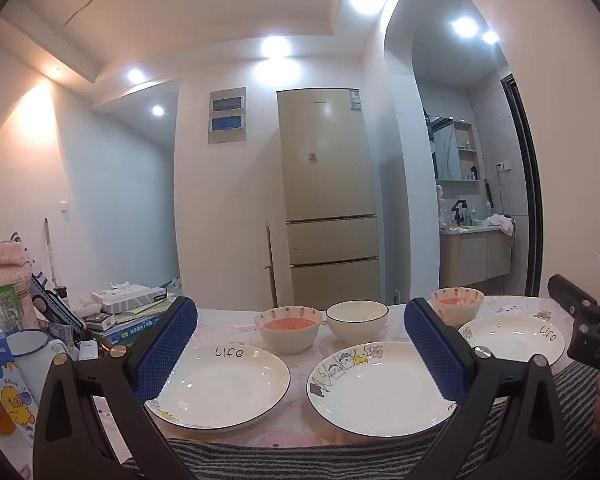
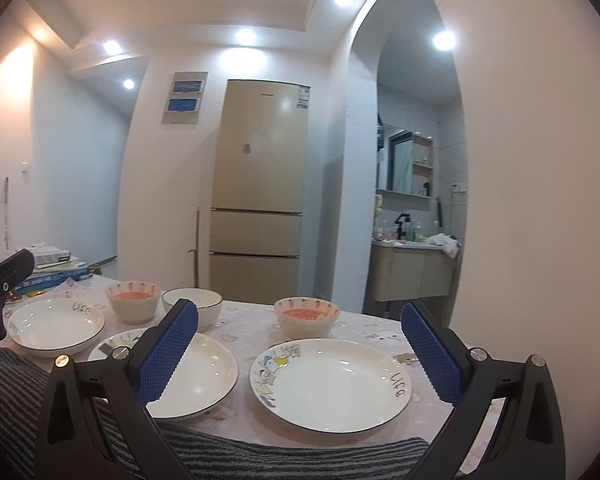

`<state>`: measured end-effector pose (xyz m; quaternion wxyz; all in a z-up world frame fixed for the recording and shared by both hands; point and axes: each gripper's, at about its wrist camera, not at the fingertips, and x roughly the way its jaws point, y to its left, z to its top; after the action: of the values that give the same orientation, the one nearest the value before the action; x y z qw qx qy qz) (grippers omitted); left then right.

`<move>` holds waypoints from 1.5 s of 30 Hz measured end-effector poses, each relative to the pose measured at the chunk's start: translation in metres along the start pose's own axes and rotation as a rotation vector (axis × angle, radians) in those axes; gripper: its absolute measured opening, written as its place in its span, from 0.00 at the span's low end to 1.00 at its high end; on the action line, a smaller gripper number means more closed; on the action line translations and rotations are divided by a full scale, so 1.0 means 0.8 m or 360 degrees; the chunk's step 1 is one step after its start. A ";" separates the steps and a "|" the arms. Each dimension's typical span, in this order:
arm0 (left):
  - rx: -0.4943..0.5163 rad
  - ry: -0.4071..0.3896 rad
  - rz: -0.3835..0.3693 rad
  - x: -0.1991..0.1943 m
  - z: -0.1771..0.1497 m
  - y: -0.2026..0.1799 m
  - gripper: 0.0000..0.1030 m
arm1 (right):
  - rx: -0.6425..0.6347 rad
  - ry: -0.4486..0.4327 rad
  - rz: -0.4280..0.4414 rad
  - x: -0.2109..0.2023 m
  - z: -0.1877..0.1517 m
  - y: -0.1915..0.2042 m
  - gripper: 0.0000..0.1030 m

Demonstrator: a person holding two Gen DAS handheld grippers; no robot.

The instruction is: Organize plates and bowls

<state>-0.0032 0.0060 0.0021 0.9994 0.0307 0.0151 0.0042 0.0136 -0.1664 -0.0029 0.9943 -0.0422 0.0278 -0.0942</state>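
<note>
Left claw (image 1: 300,356): black frame with blue, diamond-textured rubber pads, jaws spread wide and holding nothing; it hovers at the near edge of the counter, above the two nearest plates.
Right claw (image 2: 300,354): same build, jaws equally wide and empty, poised over the right-hand plate.
Striped cloth (image 1: 300,456): grey-and-black ribbed fabric at the near edge, below both claws.
Counter (image 2: 244,320): covered by a pale pink sheet with a faint cartoon print.
Left plate (image 1: 220,384): shallow round white glazed ceramic, thin dark rim, "Life" lettered on the far side; lies alone.
Middle plate (image 1: 380,392): same white glazed form, cartoon figures along the rim; just beside the left plate, not touching.
Right plate (image 2: 330,384): matching white plate with cartoon figures and "Life"; apart from the others.
Pink-lined bowls (image 1: 288,328) (image 2: 306,316): two deep round ceramic bowls, salmon inside, carrot motif at the rim; well apart.
White bowl (image 1: 357,320): deep, glossy, dark-rimmed; just beside the left pink bowl.
Progress: judged not yet begun; all six pieces lie singly, nothing stacked. Stacking plates and nesting bowls remains.
Fridge (image 1: 328,196): tall beige cabinet against the far wall.
</note>
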 end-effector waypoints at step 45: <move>-0.0139 0.0011 0.0199 0.144 0.266 0.096 1.00 | 0.0501 0.0049 0.0577 0.187 0.318 0.078 1.00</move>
<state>0.1176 0.0708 0.2155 0.9975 -0.0119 0.0165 0.0672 0.1877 -0.1139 0.2378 0.9887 0.1204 0.0351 0.0820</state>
